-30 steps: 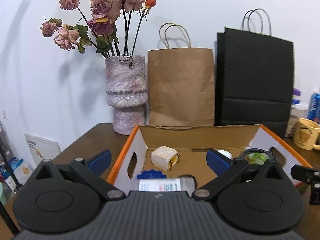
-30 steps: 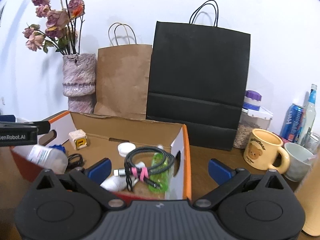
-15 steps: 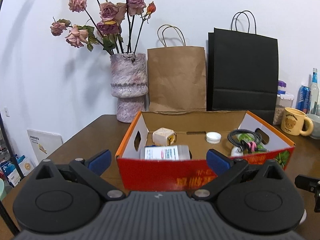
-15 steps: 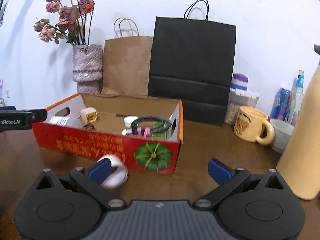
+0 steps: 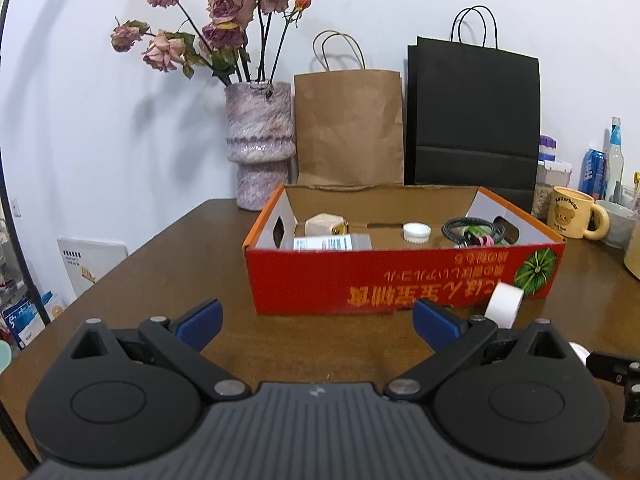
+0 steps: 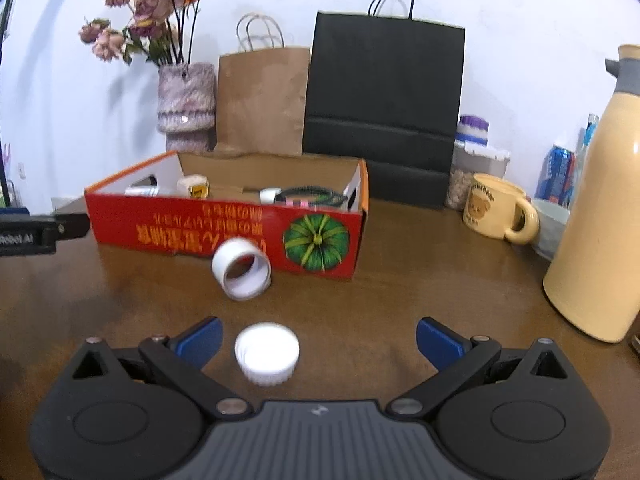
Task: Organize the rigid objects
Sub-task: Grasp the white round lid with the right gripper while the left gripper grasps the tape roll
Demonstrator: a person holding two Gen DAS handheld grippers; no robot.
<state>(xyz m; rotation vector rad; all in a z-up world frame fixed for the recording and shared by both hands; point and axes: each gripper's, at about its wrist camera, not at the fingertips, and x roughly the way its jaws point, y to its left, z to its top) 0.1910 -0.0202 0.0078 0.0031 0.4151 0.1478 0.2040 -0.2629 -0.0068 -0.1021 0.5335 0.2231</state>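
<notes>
Both tools have drawn back from the red box. Right tool: jaws apart, empty. White cap lies flat on the worktop between its fingers, toward the left one. Tape roll lies ahead, against the box. Left tool: apart, empty, farther off.

Glossy cardboard box, wooden table

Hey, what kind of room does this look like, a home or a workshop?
Most likely a home, at a wooden dining or side table. A vase of dried roses, paper shopping bags and a bear mug all point to a lived-in household.
</notes>
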